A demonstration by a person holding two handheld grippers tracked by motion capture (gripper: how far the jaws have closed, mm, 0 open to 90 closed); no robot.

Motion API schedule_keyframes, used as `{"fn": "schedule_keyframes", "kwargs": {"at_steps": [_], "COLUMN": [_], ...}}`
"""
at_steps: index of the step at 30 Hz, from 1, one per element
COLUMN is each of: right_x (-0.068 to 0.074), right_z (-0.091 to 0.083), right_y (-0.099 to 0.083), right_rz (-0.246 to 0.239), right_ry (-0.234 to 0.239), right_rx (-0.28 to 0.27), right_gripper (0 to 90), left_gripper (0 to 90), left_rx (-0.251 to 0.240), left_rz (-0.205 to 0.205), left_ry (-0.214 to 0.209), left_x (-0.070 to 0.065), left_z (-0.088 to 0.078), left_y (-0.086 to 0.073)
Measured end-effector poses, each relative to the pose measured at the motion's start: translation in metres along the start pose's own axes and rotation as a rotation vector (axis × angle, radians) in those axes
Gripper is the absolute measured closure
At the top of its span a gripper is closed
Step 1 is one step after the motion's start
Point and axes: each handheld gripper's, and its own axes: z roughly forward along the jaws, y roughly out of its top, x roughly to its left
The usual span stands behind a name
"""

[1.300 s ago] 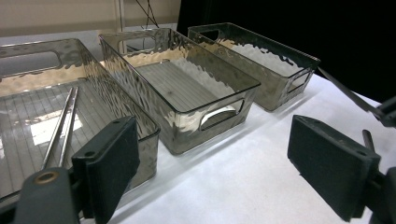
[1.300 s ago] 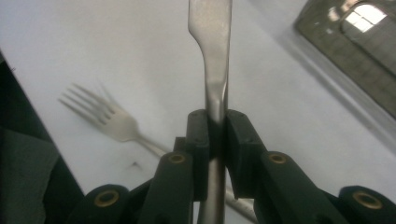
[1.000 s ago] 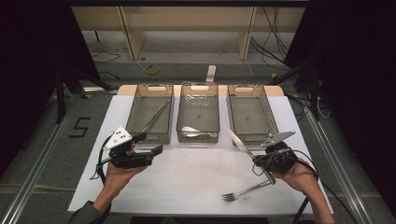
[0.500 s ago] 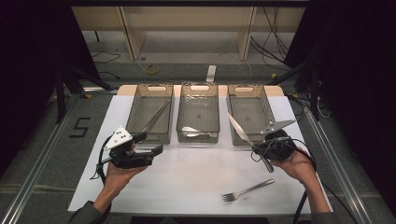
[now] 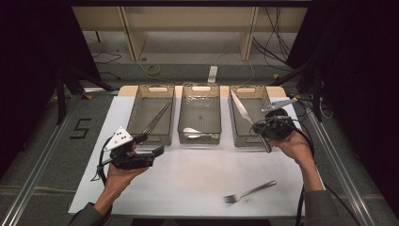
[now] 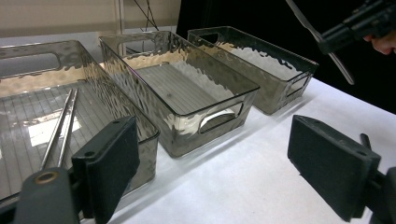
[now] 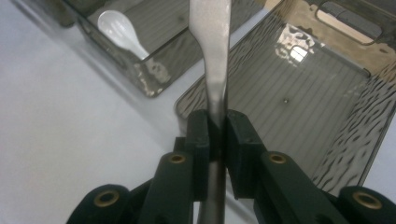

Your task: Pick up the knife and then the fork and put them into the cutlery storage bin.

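1. Three clear bins line the far edge of our worktop [image 5: 188, 188], one per cutlery type.
2. Our right gripper [image 5: 261, 123] clamps a butter knife [image 5: 241, 107] at its neck, blade raised above the right bin [image 5: 244, 136], ready for dropping in.
3. Our left gripper [image 5: 149, 145] waits wide open and empty by the left bin [image 5: 136, 113] holding chopsticks [image 5: 157, 117].
4. One fork [image 5: 249, 192] lies near the front edge, unsorted.

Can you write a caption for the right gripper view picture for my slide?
The right gripper pinches a table knife above the empty right-hand bin, with a white spoon in the next bin.

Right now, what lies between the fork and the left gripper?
Bare white table, as the high view shows: nothing lies between the fork and the left gripper.
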Motion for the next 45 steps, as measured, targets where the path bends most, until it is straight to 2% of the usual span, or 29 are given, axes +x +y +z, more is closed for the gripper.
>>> {"fn": "schedule_keyframes", "kwargs": {"at_steps": [7, 20, 24, 37, 45], "right_x": [-0.017, -0.037, -0.043, -0.053, -0.055], "right_z": [0.007, 0.020, 0.026, 0.047, 0.062], "right_y": [0.017, 0.041, 0.046, 0.049, 0.048], "right_rz": [0.042, 0.082, 0.110, 0.160, 0.189], "right_ry": [-0.019, -0.063, -0.075, -0.103, -0.106], "right_rx": [0.004, 0.007, 0.007, 0.033, 0.053], "right_gripper": [81.1, 81.1, 81.1, 81.1, 81.1], "left_gripper": [16.1, 16.1, 16.1, 16.1, 16.1], "left_rx": [-0.001, -0.001, -0.003, -0.006, -0.009], "left_rz": [0.002, -0.001, -0.003, -0.005, -0.007], "left_ry": [0.000, 0.001, -0.001, 0.000, -0.001], "left_x": [0.000, 0.000, 0.000, 0.000, 0.000], "left_z": [0.000, 0.001, 0.001, 0.001, 0.001], "left_y": [0.000, 0.000, 0.000, 0.000, 0.001]}}
